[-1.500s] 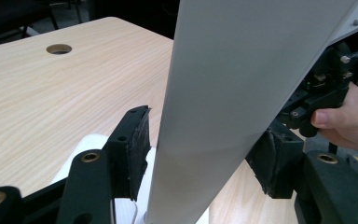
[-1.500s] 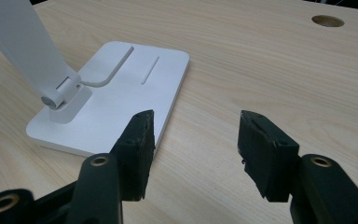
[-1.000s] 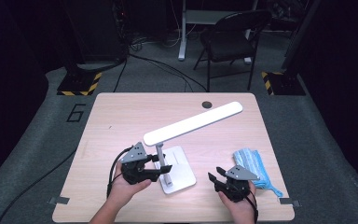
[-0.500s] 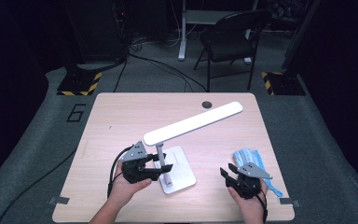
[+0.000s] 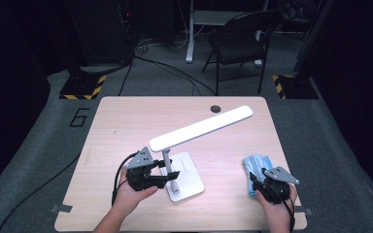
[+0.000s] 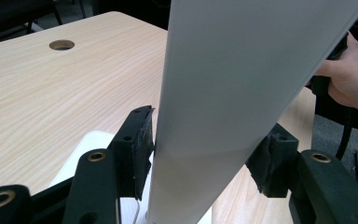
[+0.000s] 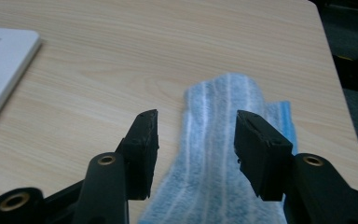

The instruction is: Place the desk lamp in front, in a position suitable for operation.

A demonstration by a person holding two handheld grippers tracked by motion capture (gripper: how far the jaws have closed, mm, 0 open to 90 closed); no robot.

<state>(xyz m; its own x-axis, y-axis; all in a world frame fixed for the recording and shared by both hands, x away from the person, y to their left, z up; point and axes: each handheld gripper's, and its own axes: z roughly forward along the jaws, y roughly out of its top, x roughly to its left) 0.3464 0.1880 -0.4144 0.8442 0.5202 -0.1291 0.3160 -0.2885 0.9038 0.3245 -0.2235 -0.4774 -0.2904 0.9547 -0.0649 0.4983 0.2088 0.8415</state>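
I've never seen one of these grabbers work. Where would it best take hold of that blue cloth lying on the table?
Probably the near end of the blue cloth, coming down from above. It lies flat as a long folded strip, narrow enough to fit between the right gripper's jaws, which have just been opening and now stand apart over it without pressing. Closing across the strip's width should pinch the folds together.

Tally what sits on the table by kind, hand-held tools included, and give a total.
Desk lamp, white: 1
Blue striped cloth: 1
Hand-held tool: 2, the left tool around the lamp's stem, the right tool over the cloth
Total: 4
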